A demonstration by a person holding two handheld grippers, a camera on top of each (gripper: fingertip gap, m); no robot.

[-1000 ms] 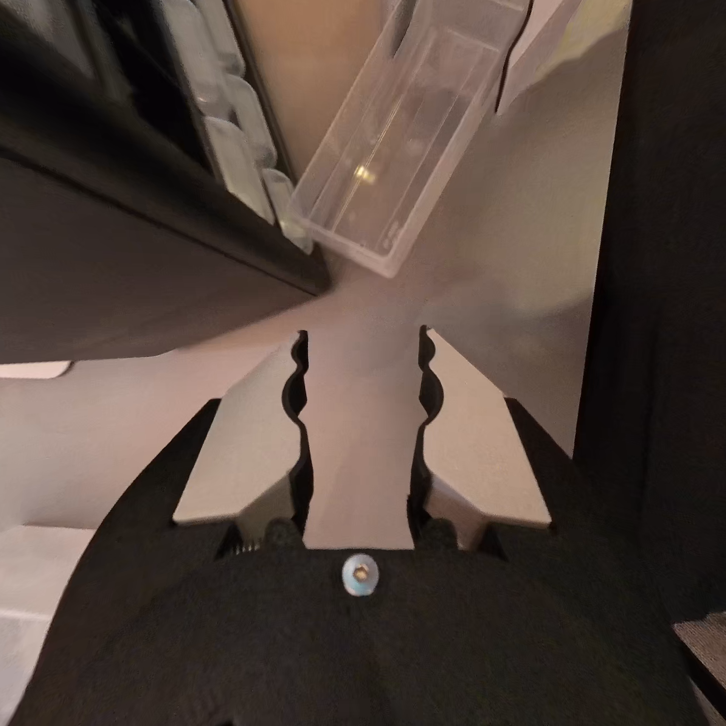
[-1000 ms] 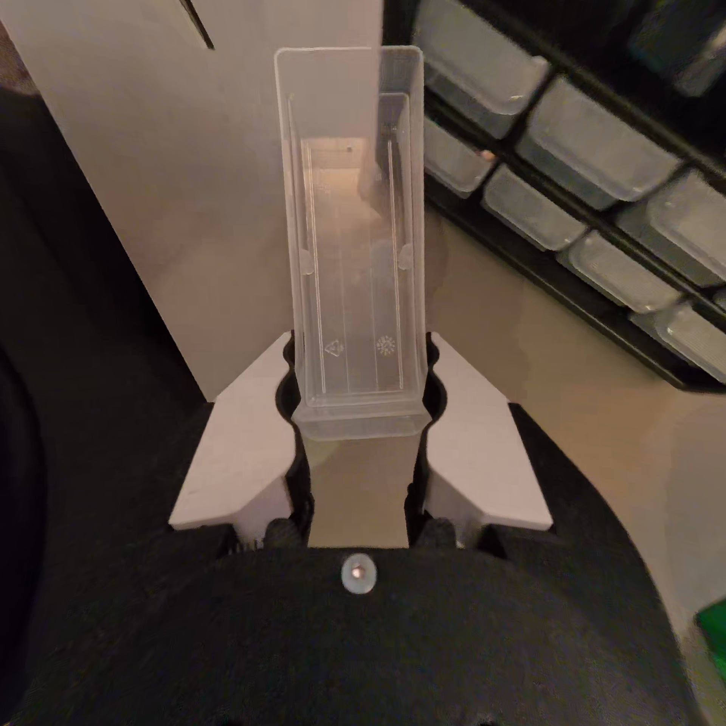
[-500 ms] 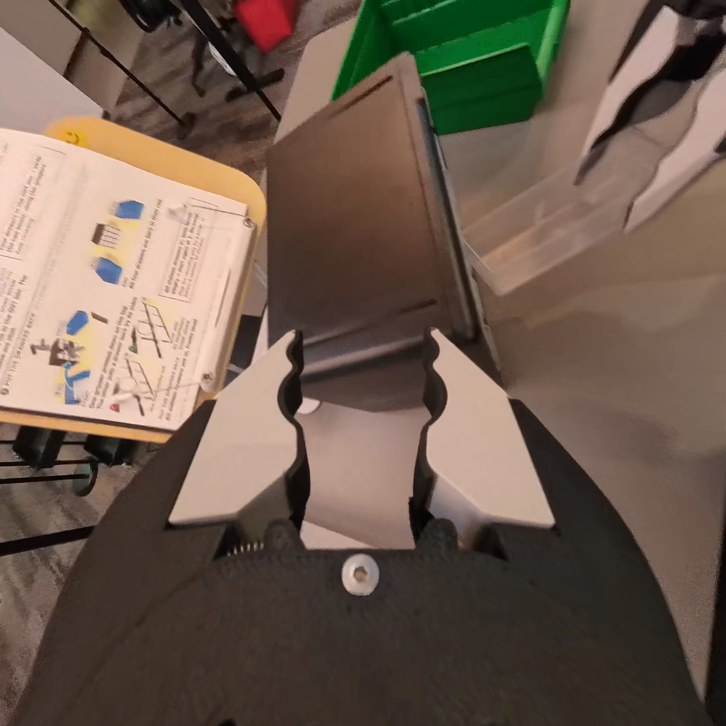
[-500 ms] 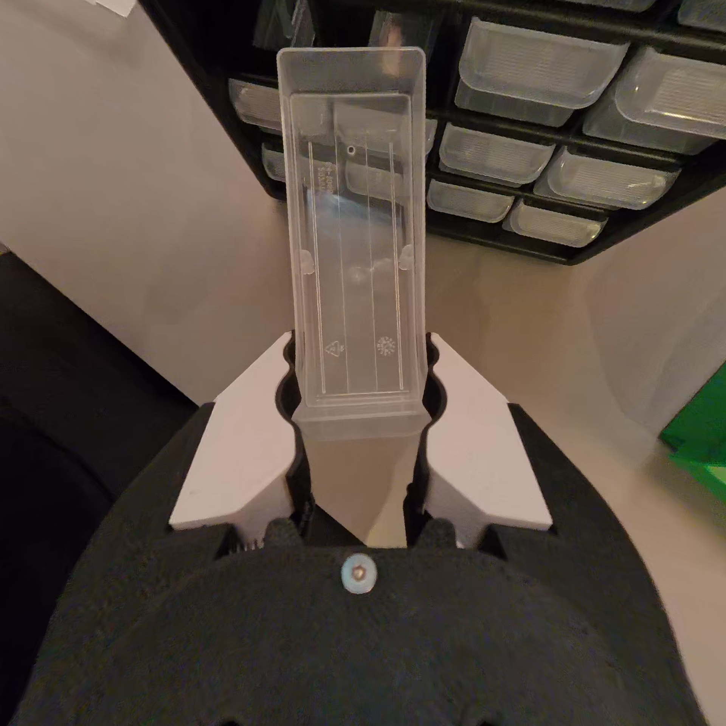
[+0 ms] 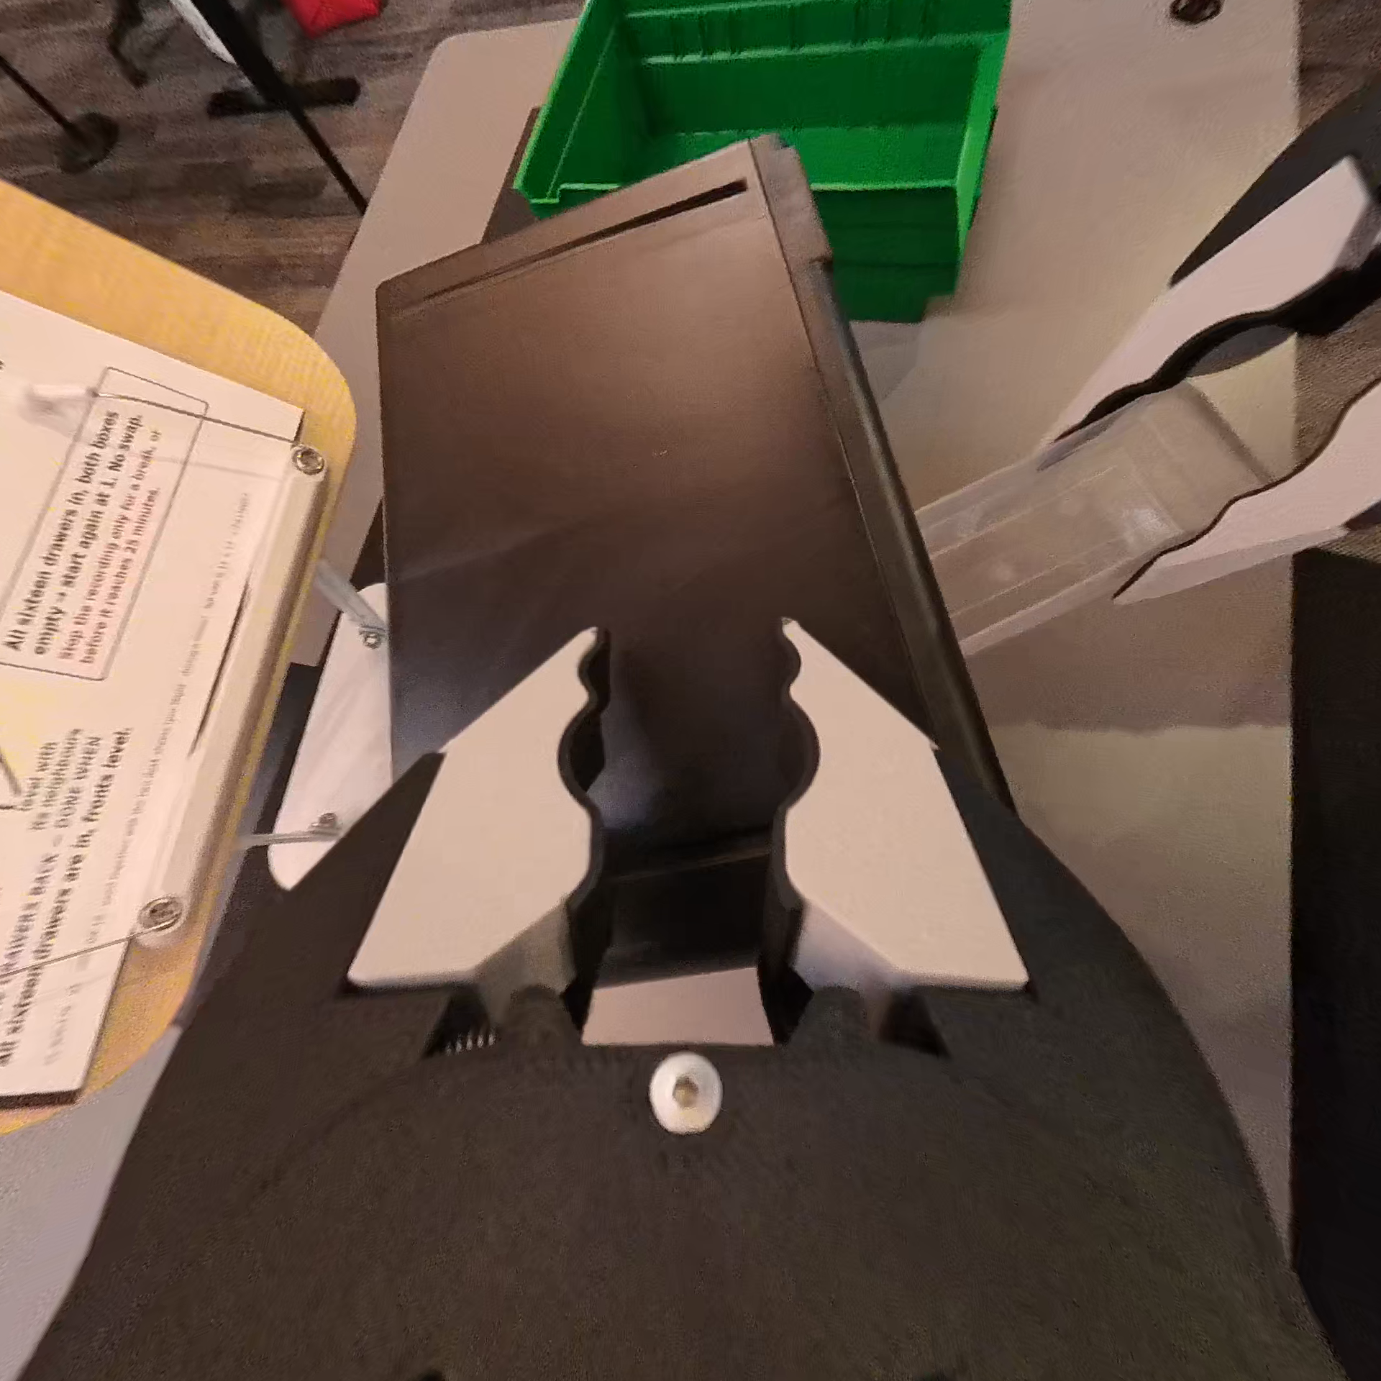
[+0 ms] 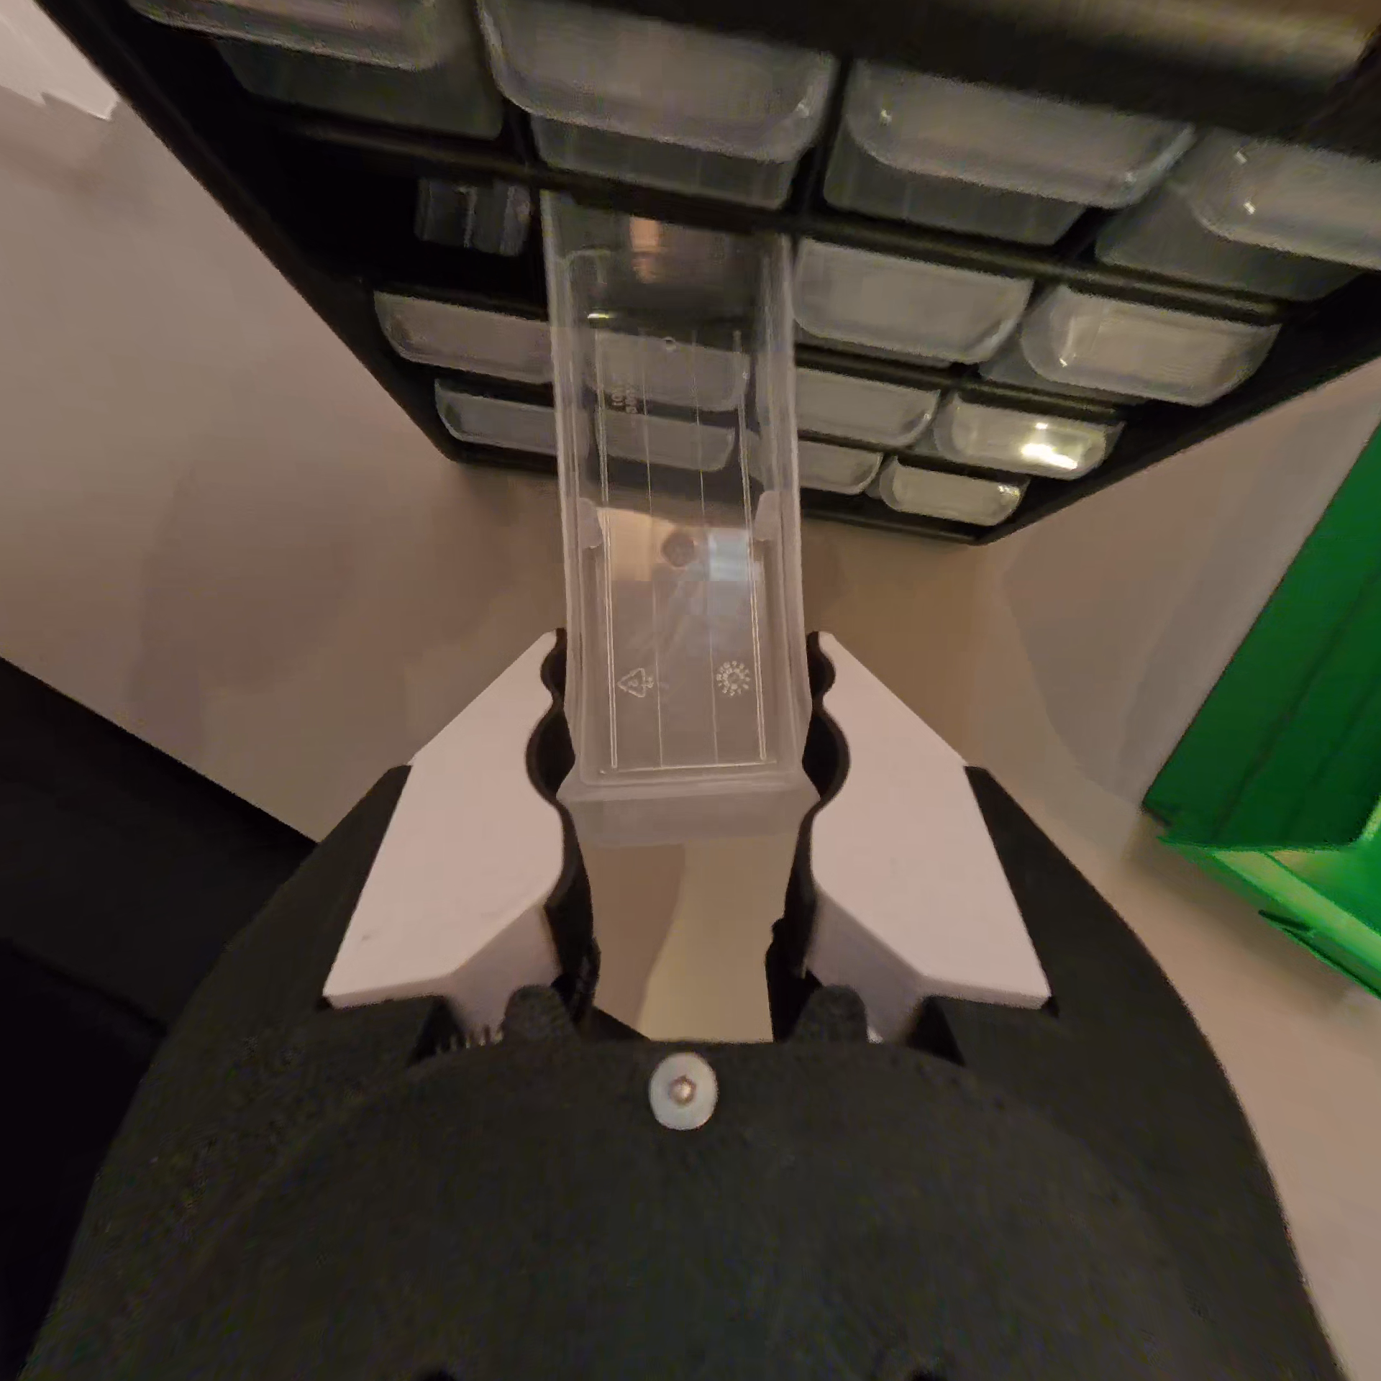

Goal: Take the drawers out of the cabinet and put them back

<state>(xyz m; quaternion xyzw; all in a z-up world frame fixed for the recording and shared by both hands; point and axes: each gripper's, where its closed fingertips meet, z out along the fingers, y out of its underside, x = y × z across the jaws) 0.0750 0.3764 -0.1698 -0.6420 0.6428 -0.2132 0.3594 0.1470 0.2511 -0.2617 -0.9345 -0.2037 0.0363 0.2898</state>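
the right gripper (image 6: 684,717) is closed on a clear plastic drawer (image 6: 676,538), its two white fingers (image 6: 463,844) pressing the drawer's near end from either side. the drawer reaches forward from the gripper, and its far end meets the front of the black cabinet (image 6: 351,246) at an opening in the second column from the left; how far it sits inside the slot cannot be told. the other clear drawers (image 6: 912,306) around it sit in their compartments, while the compartment just left of the opening looks dark. the cabinet stands on a pale table (image 6: 224,523), and a green bin (image 6: 1285,747) sits to the right.

in the left wrist view, the left gripper (image 5: 691,665) hangs over the flat black top of the cabinet (image 5: 598,463), its jaws parted with nothing between them; whether the tips touch the surface cannot be told. to the right, the right gripper (image 5: 1225,433) shows farther off with the clear drawer (image 5: 1046,538) running from its fingers toward the cabinet's front edge. the green bin (image 5: 785,97) lies beyond the cabinet on the table (image 5: 1083,822). to the left a printed sheet (image 5: 112,598) rests on a yellow-edged board (image 5: 314,388).
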